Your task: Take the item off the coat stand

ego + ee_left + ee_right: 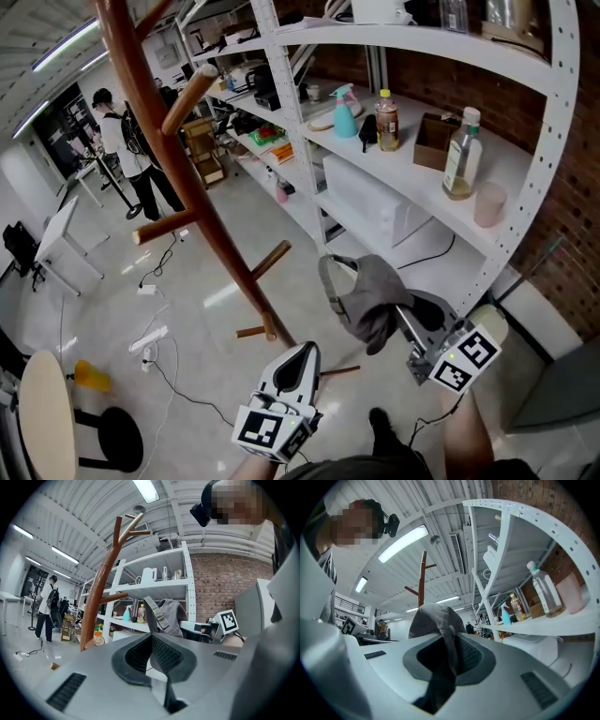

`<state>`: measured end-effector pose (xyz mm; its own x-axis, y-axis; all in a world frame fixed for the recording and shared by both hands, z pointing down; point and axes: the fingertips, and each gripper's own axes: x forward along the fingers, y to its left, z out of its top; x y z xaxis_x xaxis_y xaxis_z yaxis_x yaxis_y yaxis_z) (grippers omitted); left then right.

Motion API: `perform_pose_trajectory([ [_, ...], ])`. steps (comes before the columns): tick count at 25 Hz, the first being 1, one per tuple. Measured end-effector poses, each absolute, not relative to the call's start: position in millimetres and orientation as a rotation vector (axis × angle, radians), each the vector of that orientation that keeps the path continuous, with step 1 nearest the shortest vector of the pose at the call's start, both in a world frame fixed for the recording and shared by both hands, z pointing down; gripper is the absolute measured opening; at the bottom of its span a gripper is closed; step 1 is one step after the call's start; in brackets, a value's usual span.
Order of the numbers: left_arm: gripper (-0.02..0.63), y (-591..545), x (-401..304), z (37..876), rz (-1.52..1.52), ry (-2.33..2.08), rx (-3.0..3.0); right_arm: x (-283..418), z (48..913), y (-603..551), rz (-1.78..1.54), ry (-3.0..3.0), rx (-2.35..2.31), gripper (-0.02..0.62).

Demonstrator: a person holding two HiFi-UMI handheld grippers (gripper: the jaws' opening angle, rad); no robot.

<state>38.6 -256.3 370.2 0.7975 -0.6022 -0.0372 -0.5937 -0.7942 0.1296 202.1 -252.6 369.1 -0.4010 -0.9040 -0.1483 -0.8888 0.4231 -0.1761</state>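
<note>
A grey cap point(370, 300) hangs in the air, clear of the brown wooden coat stand point(187, 178), to the right of its trunk. My right gripper point(403, 314) is shut on the cap's cloth. In the right gripper view the cap point(433, 620) bulges above the jaws, its fabric pinched in my right gripper point(450, 660), with the coat stand point(423, 576) far behind. My left gripper point(302, 354) sits low near the stand's foot, its jaws together and nothing between them. The left gripper view shows the cap point(168, 616) just beyond my left gripper point(154, 653), and the stand point(101, 597) at left.
A white metal shelf unit point(403, 141) fills the right side and carries bottles point(461, 155), a blue spray bottle point(345, 112) and a box. Behind it is a brick wall. A person point(127, 150) stands far left. Cables lie on the floor point(155, 337); a round stool point(47, 412) is at bottom left.
</note>
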Motion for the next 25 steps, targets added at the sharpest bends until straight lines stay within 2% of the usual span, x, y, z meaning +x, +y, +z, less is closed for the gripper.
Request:
perform_pose_trajectory([
  [25,0.006,-166.7,-38.5,380.7,-0.17,-0.704,2.876,118.9,389.2,-122.9,-0.093,2.333,-1.848,0.057],
])
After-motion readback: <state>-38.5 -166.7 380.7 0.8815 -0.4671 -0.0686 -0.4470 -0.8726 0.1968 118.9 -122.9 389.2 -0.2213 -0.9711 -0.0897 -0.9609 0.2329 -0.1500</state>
